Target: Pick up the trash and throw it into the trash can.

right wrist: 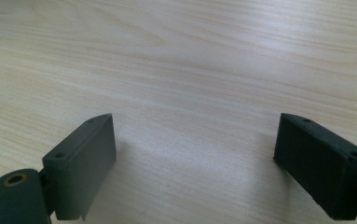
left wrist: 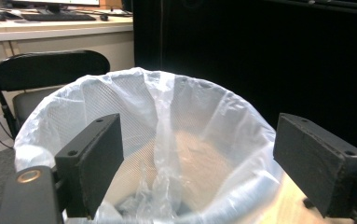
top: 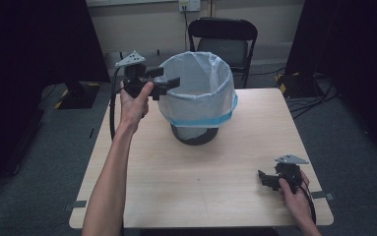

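A waste bin lined with a translucent white plastic bag stands on the far middle of the wooden table. My left gripper is held up at the bin's left rim, open, with nothing between its jaws. In the left gripper view the bag liner shows past the spread jaws, crumpled plastic lying at the bottom. My right gripper rests low on the table near the front right corner, open and empty; in the right gripper view bare wood lies between its jaws.
A black folding chair stands behind the table. Cables and gear lie on the grey floor at the right. Dark curtains flank both sides. A desk with a keyboard is seen at the back.
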A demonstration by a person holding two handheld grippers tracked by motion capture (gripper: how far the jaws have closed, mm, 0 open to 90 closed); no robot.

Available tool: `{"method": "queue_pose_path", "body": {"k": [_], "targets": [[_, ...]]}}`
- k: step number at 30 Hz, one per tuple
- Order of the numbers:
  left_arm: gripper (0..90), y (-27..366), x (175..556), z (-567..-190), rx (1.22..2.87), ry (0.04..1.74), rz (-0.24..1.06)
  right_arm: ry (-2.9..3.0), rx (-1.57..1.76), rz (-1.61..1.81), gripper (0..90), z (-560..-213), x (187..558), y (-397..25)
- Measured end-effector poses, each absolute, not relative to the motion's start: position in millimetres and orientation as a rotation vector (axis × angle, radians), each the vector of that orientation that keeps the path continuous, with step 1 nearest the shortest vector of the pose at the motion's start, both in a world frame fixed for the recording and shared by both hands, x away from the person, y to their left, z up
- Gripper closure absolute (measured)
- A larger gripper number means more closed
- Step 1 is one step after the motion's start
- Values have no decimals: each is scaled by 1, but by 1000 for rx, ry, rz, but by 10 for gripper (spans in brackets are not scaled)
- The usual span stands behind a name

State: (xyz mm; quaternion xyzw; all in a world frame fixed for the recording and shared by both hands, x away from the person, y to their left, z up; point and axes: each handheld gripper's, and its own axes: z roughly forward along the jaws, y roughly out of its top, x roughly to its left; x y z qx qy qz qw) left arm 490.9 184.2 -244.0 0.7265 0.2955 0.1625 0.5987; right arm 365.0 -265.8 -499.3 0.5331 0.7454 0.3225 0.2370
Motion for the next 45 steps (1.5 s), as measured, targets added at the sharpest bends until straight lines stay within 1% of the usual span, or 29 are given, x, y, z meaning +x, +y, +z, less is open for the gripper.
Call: {"method": "queue_pose_path", "body": {"k": [3,7,9,11,14,16,19,23,25,27,29,33,37,39,42,43,44,45], "targets": [[157,191,483,-245,1683,690,364,2045,1460,884,114,-499,365,-266],[166,200,462,-251,1743,711,407,2043,1460,884,114,-499,365,-266],[165,202,453,-254,1771,702,456,2044,1461,884,114,-499,365,-266],[164,203,449,-256,1789,707,477,2043,1461,884,114,-499,365,-266],[161,212,433,-263,1793,706,485,2043,1462,884,114,-499,365,-266],[158,214,429,-266,1797,703,482,2045,1460,884,114,-499,365,-266],[157,220,419,-275,1796,695,451,2043,1462,884,114,-499,365,-266],[158,226,405,-287,1797,719,489,2043,1461,884,114,-499,365,-266],[158,231,396,-297,1809,727,490,2045,1460,884,114,-499,365,-266],[159,233,390,-304,1823,730,518,2043,1461,884,114,-499,365,-266],[159,236,385,-312,1828,740,503,2043,1461,884,114,-499,365,-266],[159,242,377,-325,1829,762,513,2044,1460,884,114,-499,365,-266],[161,251,366,-348,1833,804,528,2044,1460,884,114,-499,365,-266],[160,253,364,-352,1839,816,532,2043,1461,884,114,-499,365,-266],[159,260,355,-372,1856,854,543,2043,1462,884,114,-499,365,-266],[159,260,355,-372,1856,854,543,2043,1462,884,114,-499,365,-266],[159,265,351,-384,1848,887,522,2043,1462,884,114,-499,365,-266],[159,265,351,-384,1848,887,522,2043,1462,884,114,-499,365,-266]]}}
